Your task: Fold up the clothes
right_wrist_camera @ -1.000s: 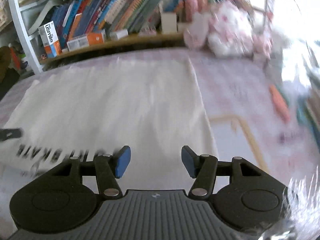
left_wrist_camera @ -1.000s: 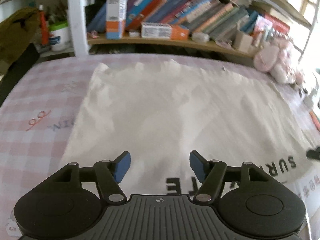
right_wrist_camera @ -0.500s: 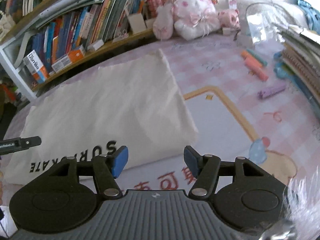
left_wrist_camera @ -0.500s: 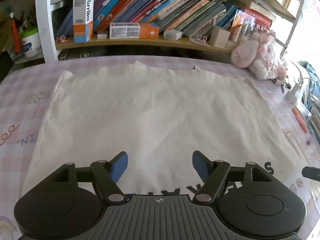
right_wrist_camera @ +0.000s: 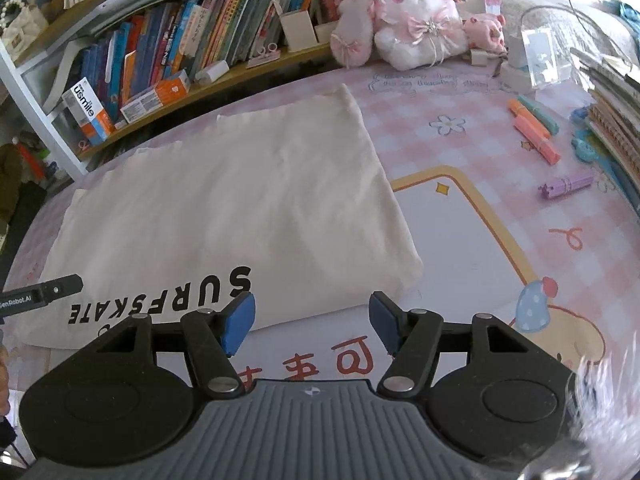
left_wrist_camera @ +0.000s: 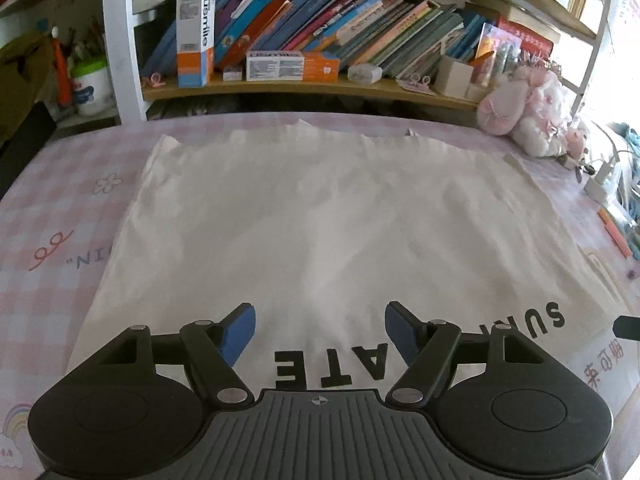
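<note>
A cream T-shirt (left_wrist_camera: 320,220) with black lettering lies flat, folded into a wide rectangle, on the pink checked mat (left_wrist_camera: 52,280). My left gripper (left_wrist_camera: 319,316) hovers over its near edge by the letters, open, with nothing between the blue pads. In the right wrist view the same shirt (right_wrist_camera: 240,200) spreads out to the left. My right gripper (right_wrist_camera: 312,304) is open just in front of the shirt's near right corner, with its pads off the cloth. The left gripper's black fingertip (right_wrist_camera: 40,292) shows at the shirt's near left.
A bookshelf (left_wrist_camera: 320,40) full of books and boxes runs along the far edge. Pink plush toys (right_wrist_camera: 416,20) sit at the back right. Highlighters (right_wrist_camera: 532,132), a purple item (right_wrist_camera: 564,186) and stacked notebooks (right_wrist_camera: 612,120) lie to the right of the shirt.
Both views have steadied from blur. The right gripper has drawn back and rolled, so the shirt's near right corner now lies just ahead of it. Both jaws stand slightly wider.
</note>
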The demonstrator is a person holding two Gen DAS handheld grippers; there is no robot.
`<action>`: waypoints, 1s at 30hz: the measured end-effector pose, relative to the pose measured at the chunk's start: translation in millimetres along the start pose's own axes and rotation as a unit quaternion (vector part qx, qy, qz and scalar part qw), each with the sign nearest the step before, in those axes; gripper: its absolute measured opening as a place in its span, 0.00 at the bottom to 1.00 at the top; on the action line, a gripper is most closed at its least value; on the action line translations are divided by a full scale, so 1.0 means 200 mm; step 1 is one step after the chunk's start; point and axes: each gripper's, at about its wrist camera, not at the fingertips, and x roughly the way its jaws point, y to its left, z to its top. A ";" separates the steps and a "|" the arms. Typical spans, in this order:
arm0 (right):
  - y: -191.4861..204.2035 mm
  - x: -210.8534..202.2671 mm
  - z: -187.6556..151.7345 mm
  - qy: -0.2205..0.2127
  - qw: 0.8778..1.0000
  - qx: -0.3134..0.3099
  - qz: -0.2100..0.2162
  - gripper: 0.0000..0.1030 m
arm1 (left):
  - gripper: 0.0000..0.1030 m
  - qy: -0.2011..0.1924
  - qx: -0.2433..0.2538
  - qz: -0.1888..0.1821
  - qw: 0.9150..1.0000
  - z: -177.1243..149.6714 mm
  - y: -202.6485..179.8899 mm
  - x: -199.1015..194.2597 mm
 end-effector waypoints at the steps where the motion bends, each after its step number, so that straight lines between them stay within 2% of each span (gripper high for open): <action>1: -0.01 0.00 0.00 0.002 1.000 0.004 0.002 0.59 | 0.71 -0.002 -0.002 0.002 1.000 0.00 0.00 -0.01; 5: -0.05 0.03 0.02 0.013 1.000 0.024 0.014 0.59 | 0.73 -0.004 -0.014 0.012 1.000 -0.04 0.01 -0.04; 11: -0.12 0.09 0.04 0.041 0.997 0.052 0.032 0.57 | 0.74 0.001 -0.048 0.066 0.997 -0.14 0.08 -0.13; 18: -0.23 0.16 0.08 0.074 0.988 0.110 0.078 0.56 | 0.74 0.002 -0.112 0.122 0.986 -0.24 0.17 -0.24; 24: -0.38 0.18 0.13 0.093 0.973 0.183 0.107 0.48 | 0.74 -0.002 -0.166 0.148 0.975 -0.30 0.21 -0.32; 27: -0.45 0.19 0.14 0.101 0.961 0.226 0.120 0.46 | 0.74 0.002 -0.220 0.139 0.966 -0.35 0.26 -0.35; 29: -0.48 0.20 0.15 0.100 0.955 0.251 0.120 0.43 | 0.74 0.007 -0.298 0.115 0.948 -0.40 0.33 -0.35; 30: -0.49 0.20 0.15 0.099 0.954 0.259 0.117 0.38 | 0.73 0.003 -0.336 0.100 0.936 -0.42 0.37 -0.36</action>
